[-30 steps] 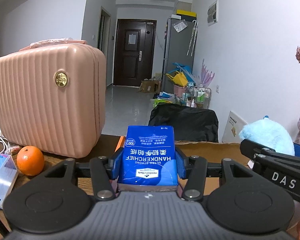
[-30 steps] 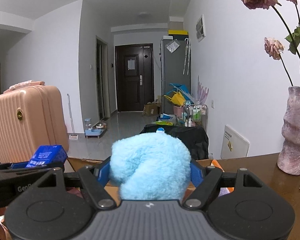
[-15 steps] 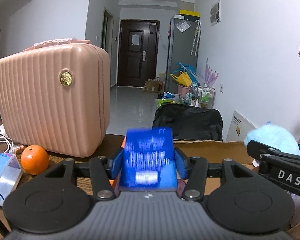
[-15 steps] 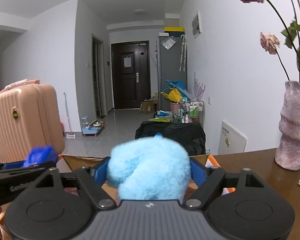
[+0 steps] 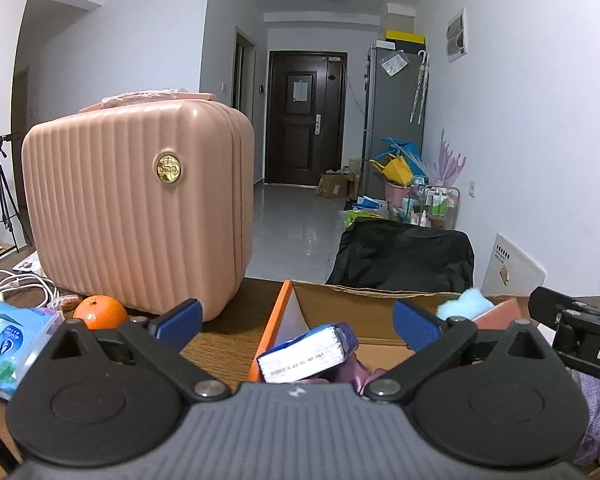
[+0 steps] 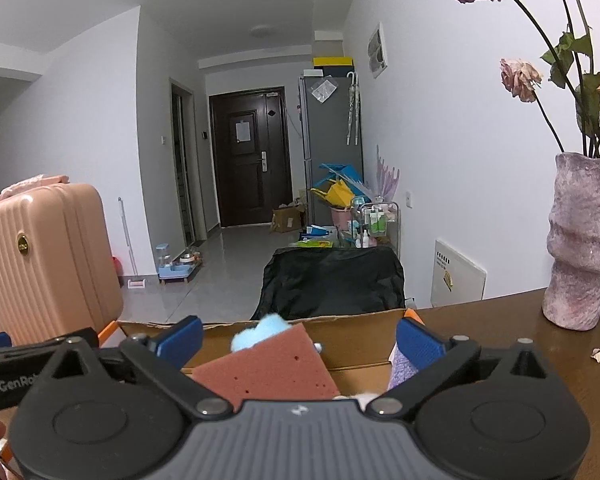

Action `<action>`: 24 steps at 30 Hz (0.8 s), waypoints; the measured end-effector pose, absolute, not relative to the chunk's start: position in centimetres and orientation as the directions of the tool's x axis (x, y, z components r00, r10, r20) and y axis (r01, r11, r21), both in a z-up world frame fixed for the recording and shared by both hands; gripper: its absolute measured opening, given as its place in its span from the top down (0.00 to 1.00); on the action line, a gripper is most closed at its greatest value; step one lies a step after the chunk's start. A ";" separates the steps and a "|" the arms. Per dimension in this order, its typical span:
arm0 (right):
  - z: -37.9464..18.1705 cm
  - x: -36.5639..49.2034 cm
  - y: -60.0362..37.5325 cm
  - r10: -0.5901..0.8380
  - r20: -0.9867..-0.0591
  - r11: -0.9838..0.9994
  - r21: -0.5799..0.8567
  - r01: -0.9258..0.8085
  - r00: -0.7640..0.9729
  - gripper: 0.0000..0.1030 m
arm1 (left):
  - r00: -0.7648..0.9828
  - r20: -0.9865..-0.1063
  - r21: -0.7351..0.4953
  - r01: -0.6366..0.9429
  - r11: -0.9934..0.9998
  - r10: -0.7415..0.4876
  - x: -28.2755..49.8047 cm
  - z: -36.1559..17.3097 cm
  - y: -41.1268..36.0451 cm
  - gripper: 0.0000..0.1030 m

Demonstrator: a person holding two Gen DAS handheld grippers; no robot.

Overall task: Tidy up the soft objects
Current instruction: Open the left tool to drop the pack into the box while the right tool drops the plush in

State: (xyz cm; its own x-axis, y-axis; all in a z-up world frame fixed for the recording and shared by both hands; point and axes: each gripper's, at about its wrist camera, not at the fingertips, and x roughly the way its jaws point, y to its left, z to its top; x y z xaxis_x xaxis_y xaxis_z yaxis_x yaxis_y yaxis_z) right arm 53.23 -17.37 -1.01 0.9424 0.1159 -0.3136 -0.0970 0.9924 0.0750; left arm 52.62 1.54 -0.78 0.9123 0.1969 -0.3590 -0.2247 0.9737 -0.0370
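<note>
Left gripper jaws just opened wide, nothing gripped. Blue handkerchief tissue pack lies tilted inside open orange-edged cardboard box.

Right gripper jaws just opened wide, empty. Brown sponge slab in box; fluffy light-blue plush toy behind it.

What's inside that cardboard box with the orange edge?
In the cardboard box lie a blue tissue pack, a fluffy light-blue plush toy, a reddish-brown sponge and some purple fabric. The gripper bodies cover the box's near part and floor.

Tissues, plush (both released)
</note>
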 end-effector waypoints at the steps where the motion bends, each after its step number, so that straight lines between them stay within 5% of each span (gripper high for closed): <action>1: -1.0 53.3 -17.4 0.116 -0.313 0.992 0.074 -0.098 0.943 0.00 | 0.912 -0.360 -0.036 -0.227 0.973 0.199 52.7 -0.8 1.6 0.00; 24: -1.0 48.6 -18.9 0.088 -0.258 0.996 0.008 -0.089 0.962 0.00 | 0.915 -0.342 -0.031 -0.236 0.971 0.212 49.5 -0.8 2.0 0.00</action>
State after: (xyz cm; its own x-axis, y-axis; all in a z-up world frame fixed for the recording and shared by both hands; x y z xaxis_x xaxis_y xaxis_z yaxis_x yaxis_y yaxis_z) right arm 48.60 -18.86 -0.99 0.9622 0.0876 -0.2579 -0.0885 0.9960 0.0082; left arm 49.46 1.98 -0.76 0.9154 0.2117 -0.3424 -0.2361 0.9713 -0.0306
